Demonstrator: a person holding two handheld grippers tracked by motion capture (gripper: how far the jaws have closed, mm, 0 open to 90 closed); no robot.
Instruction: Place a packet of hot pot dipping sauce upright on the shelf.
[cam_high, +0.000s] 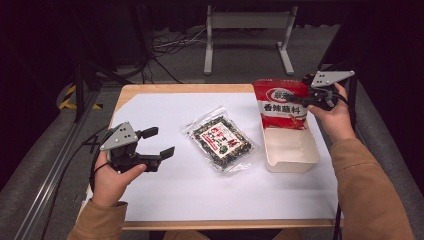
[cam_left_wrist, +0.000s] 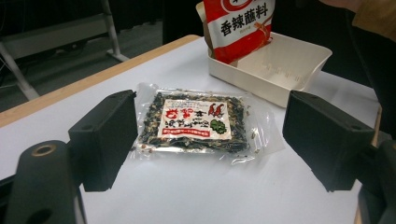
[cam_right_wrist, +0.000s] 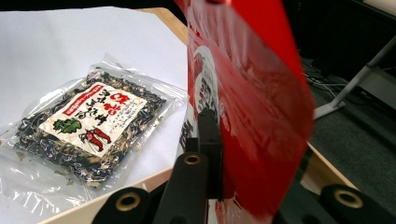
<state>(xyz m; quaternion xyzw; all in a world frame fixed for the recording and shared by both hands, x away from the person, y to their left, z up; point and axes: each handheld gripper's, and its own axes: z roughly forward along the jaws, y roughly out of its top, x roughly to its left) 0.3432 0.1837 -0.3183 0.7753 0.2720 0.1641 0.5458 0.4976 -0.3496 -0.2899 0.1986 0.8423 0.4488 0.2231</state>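
Observation:
A red seasoning pouch (cam_high: 281, 103) with white lettering stands upright at the far end of a white rectangular tray (cam_high: 295, 160). My right gripper (cam_high: 306, 98) is shut on the pouch's right edge; in the right gripper view the red pouch (cam_right_wrist: 252, 116) is pinched between the jaws. A clear packet of dark dried spices (cam_high: 221, 141) lies flat on the white table cover, mid-table. My left gripper (cam_high: 156, 142) rests at the table's left, open and holding nothing, its jaws pointing toward the spice packet (cam_left_wrist: 194, 123). The tray (cam_left_wrist: 289, 70) and red pouch (cam_left_wrist: 239, 25) lie beyond it.
A white sheet (cam_high: 165, 200) covers the wooden table (cam_high: 150, 89). A white metal stand (cam_high: 247, 35) and cables are on the floor beyond the far edge. An aluminium rail (cam_high: 50, 175) runs along the left side.

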